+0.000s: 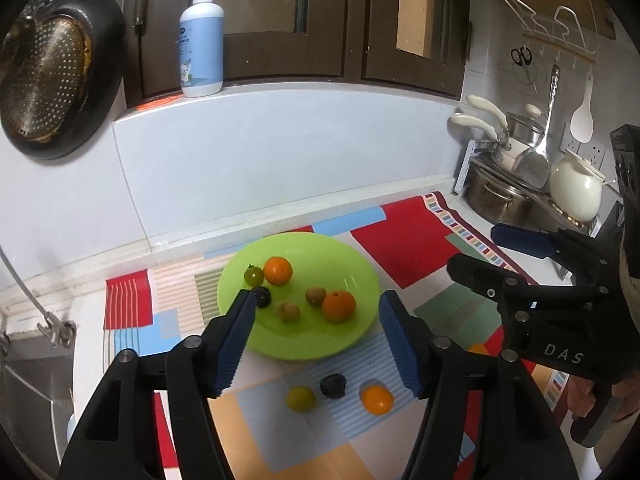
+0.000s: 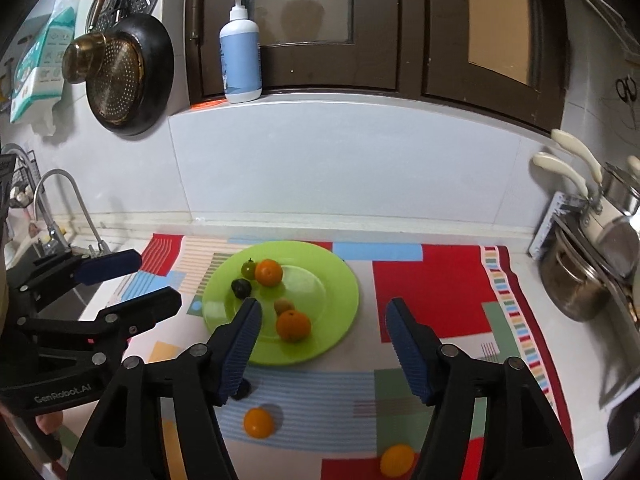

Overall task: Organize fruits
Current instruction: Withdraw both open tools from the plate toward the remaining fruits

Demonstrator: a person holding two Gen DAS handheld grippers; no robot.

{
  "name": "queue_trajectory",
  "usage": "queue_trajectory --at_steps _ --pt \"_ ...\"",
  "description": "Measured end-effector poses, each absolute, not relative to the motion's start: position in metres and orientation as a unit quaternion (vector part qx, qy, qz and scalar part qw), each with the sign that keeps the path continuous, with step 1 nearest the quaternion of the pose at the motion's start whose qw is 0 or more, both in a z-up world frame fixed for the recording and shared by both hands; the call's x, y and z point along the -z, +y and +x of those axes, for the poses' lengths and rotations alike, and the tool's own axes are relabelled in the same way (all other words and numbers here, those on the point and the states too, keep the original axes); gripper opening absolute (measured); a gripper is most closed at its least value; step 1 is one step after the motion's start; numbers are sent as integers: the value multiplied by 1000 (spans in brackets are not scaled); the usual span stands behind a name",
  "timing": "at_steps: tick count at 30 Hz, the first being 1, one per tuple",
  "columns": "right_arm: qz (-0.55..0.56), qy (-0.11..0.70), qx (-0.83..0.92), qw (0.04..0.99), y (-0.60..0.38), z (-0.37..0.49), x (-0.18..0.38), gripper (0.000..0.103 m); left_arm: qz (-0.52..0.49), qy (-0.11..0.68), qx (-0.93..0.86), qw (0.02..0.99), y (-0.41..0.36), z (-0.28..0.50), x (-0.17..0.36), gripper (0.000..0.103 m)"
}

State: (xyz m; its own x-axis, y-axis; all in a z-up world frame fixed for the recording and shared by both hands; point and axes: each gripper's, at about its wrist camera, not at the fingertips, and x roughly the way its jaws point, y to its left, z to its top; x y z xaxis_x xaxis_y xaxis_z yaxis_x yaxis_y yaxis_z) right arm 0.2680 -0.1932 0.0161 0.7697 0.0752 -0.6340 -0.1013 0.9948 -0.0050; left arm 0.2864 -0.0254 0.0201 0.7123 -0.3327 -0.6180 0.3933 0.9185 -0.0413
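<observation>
Green plate on patterned mat: six fruits, counting two oranges. Four fruits loose on mat nearer camera. Left gripper and right gripper: jaws wide apart, empty.

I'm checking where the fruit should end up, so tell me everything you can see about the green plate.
The green plate is round, shallow and glossy, probably plastic, lying flat on the patchwork mat near the wall. It holds two oranges, a green tomato, a dark fruit and two small brownish fruits. More fruit lies on the mat in front. Neither gripper touches it.
</observation>
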Motion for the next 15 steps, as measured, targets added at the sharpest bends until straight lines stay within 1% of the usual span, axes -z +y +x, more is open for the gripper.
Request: queue_trajectory --at_steps 3,5,8,15 --pt "-15 336 -40 941 -197 258 -14 65 43 324 193 925 -26 277 -18 69" --pt "-13 338 -35 941 -201 249 -11 65 42 325 188 926 -28 271 -15 78" --pt "-7 343 -29 939 -207 241 -4 65 45 327 184 926 -32 263 -8 82" --pt "4 367 -13 930 -221 226 16 65 49 347 184 918 -44 252 10 82"
